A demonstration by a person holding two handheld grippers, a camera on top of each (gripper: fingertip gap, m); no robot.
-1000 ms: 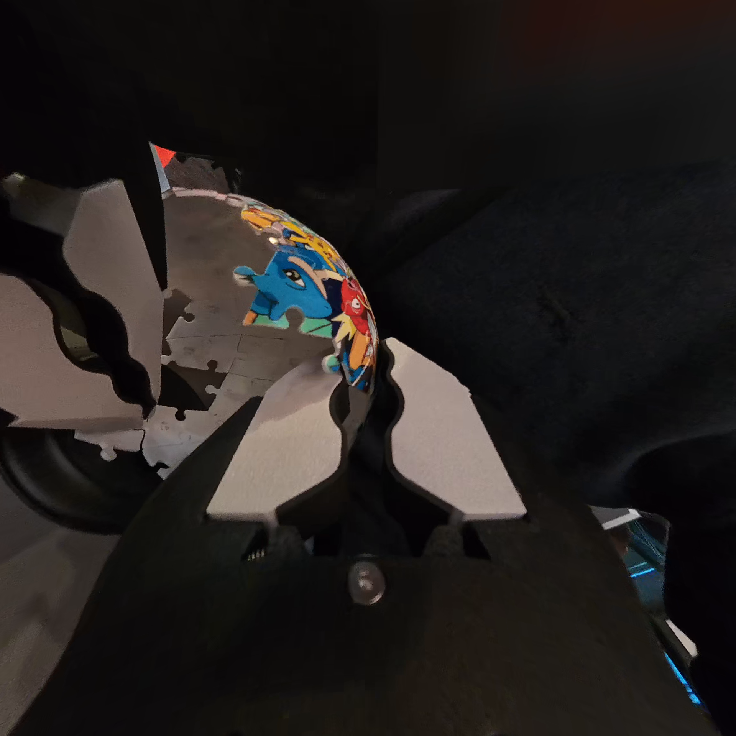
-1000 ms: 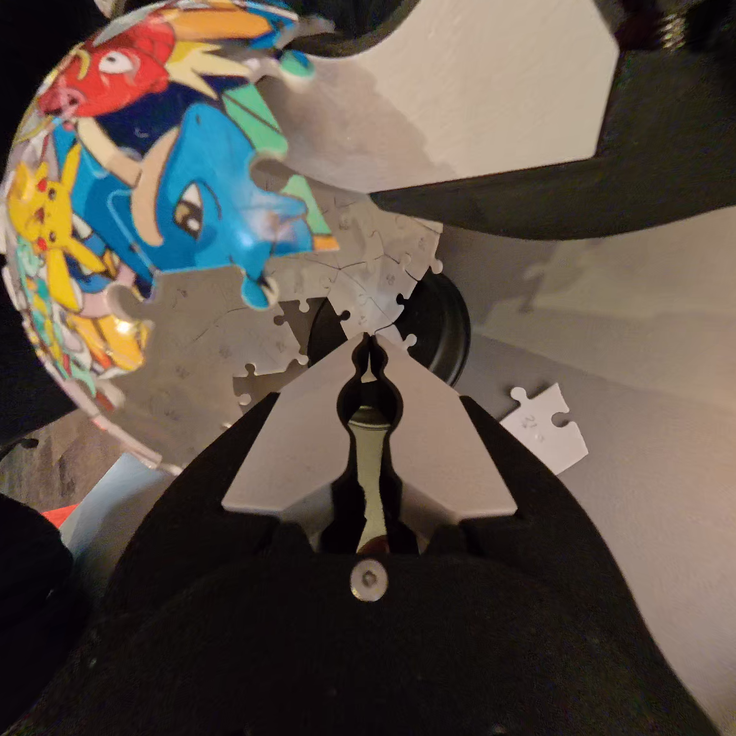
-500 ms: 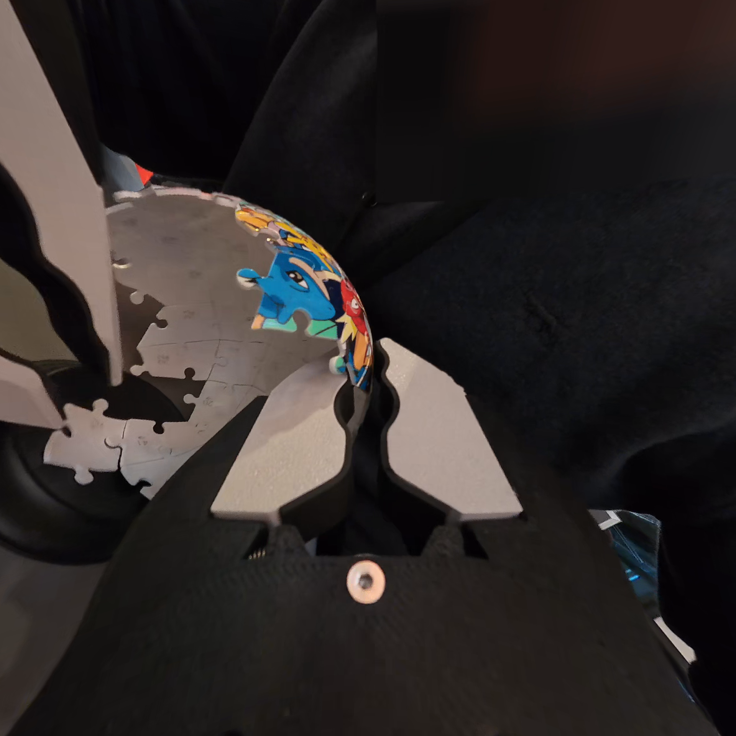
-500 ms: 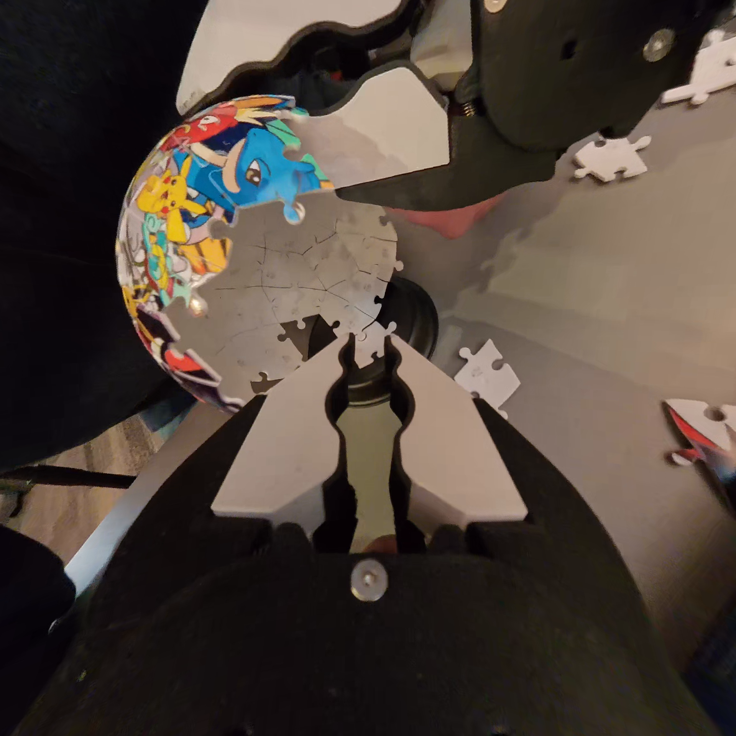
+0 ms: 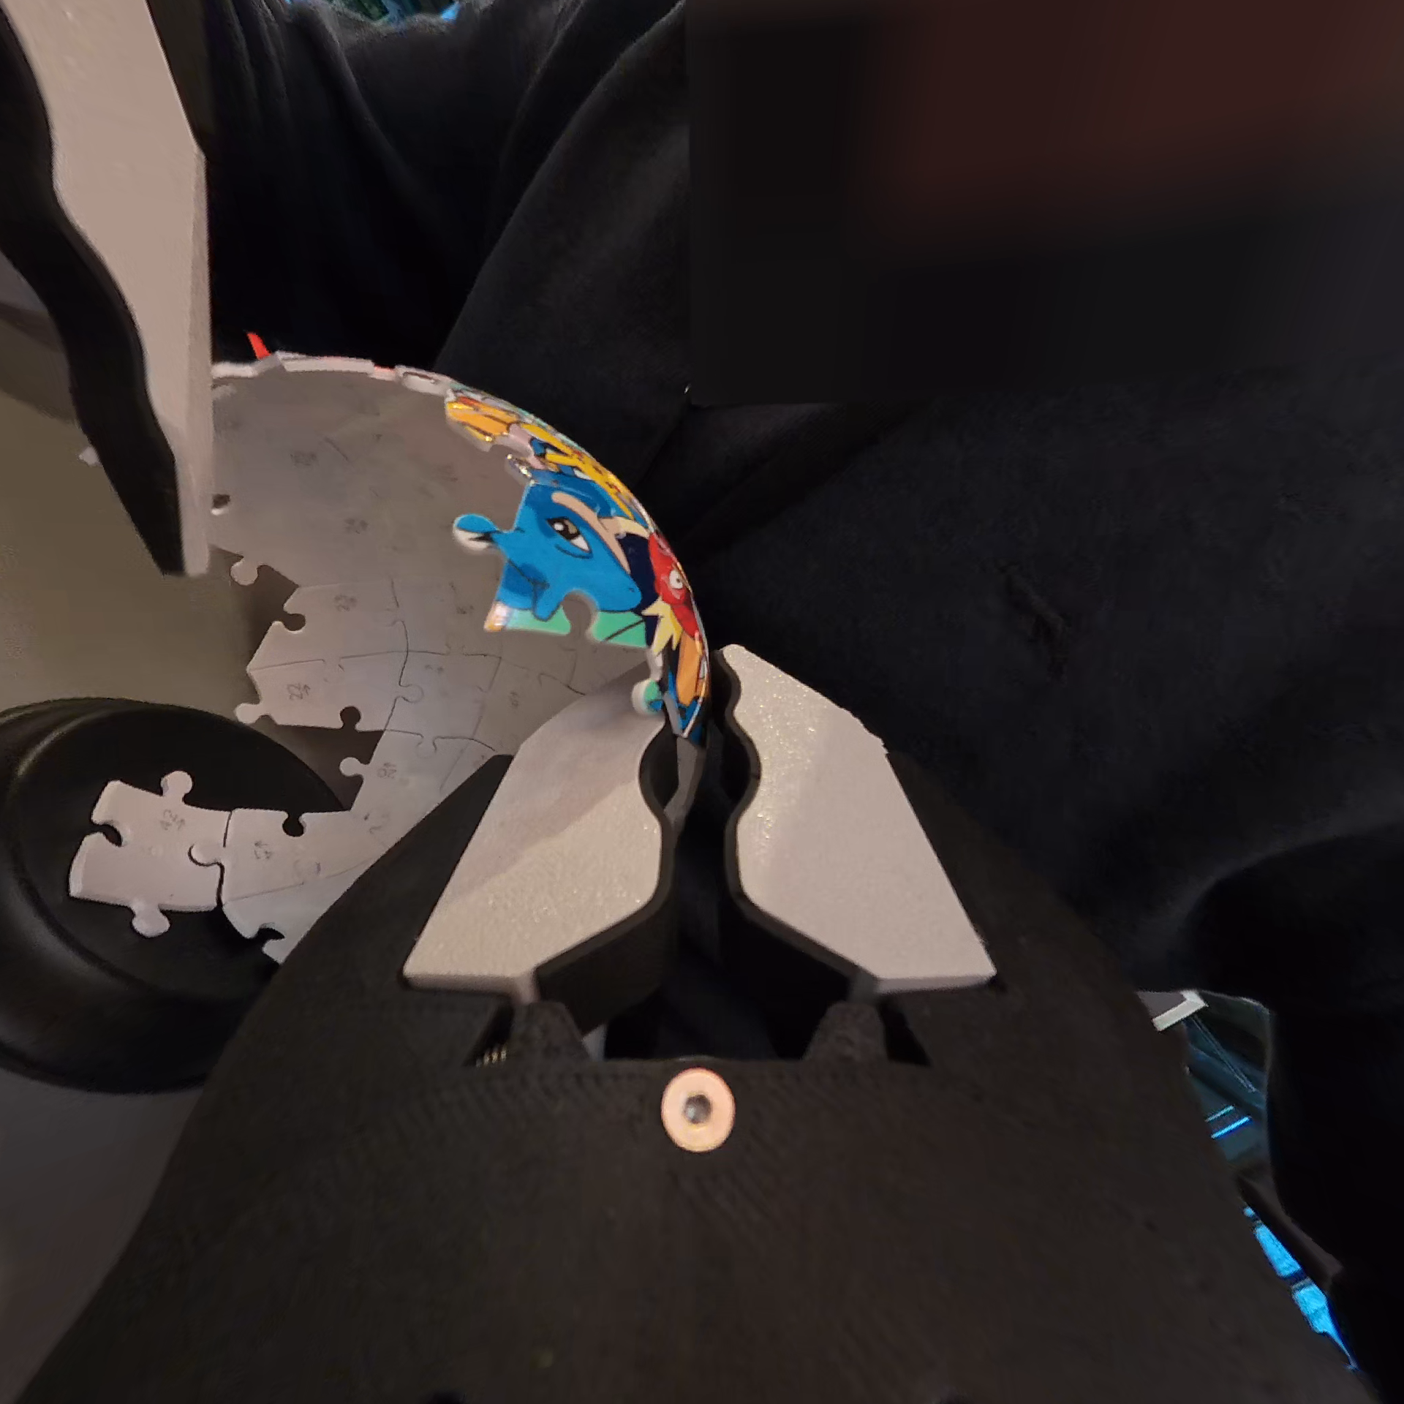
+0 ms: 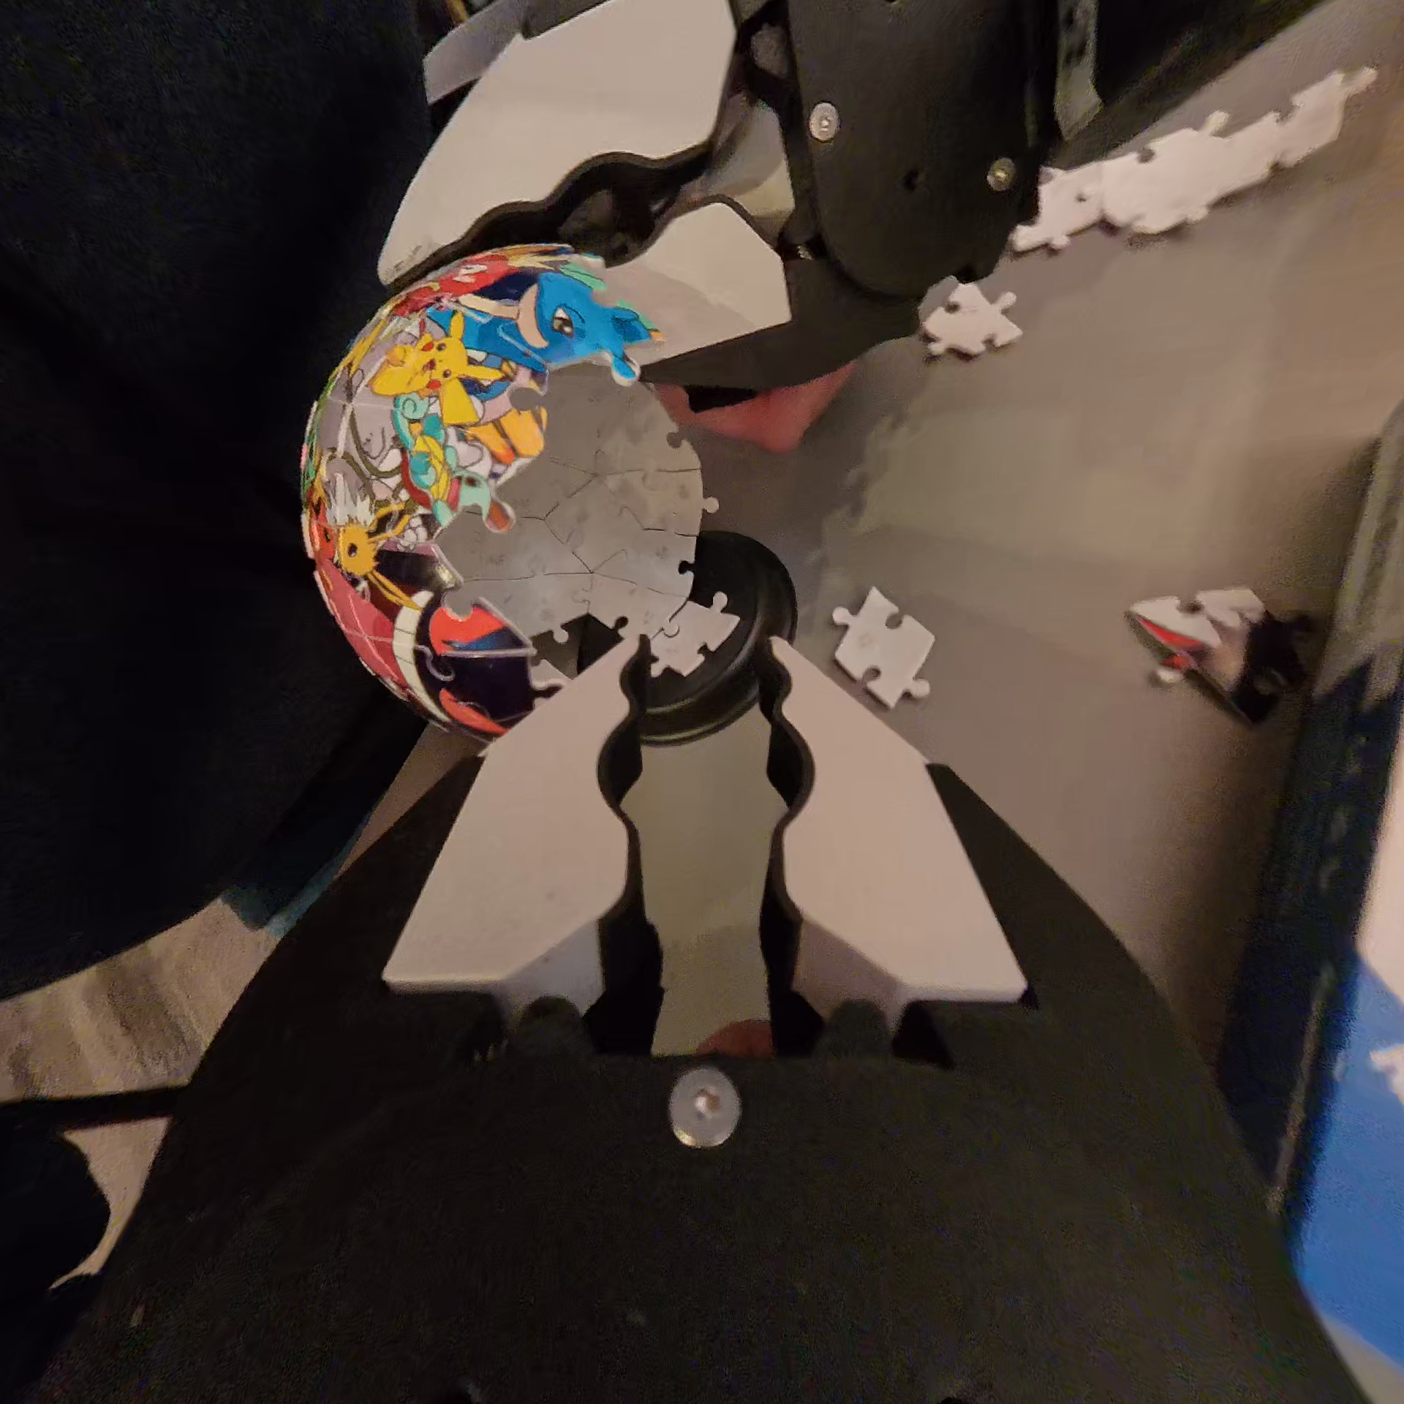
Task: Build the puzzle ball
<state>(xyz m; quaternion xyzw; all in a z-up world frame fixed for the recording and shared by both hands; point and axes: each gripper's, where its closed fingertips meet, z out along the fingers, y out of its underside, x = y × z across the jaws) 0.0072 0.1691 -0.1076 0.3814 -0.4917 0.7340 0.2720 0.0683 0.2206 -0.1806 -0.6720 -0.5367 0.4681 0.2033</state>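
The half-built puzzle ball (image 6: 425,471) has a colourful cartoon outside and a grey inside (image 5: 365,532). It is tilted over a black round stand (image 6: 729,668), with its open side facing the table. My left gripper (image 5: 695,684) is shut on the ball's rim, one finger inside the shell and one outside; it also shows at the top of the right wrist view (image 6: 501,258). My right gripper (image 6: 706,661) is open and empty, just short of the ball's lower edge. A grey piece (image 6: 699,630) sticks out from that edge over the stand (image 5: 76,950).
Loose pieces lie back side up on the grey table (image 6: 1064,532): one (image 6: 885,646) right of the stand, one (image 6: 972,319) farther back, a row (image 6: 1215,159) at the far right. A red-black joined piece (image 6: 1208,638) lies near a blue box (image 6: 1367,988). A person's dark clothing fills the left. Some 11 cm of space lies between my two pairs of fingers. The grey piece (image 6: 699,630) is closer to my right gripper, around 6 cm from its tips; the left tips are 12 cm off.
My right gripper has opened and drawn back from the ball's lower edge, leaving the grey piece on it. My left gripper keeps its hold on the rim.
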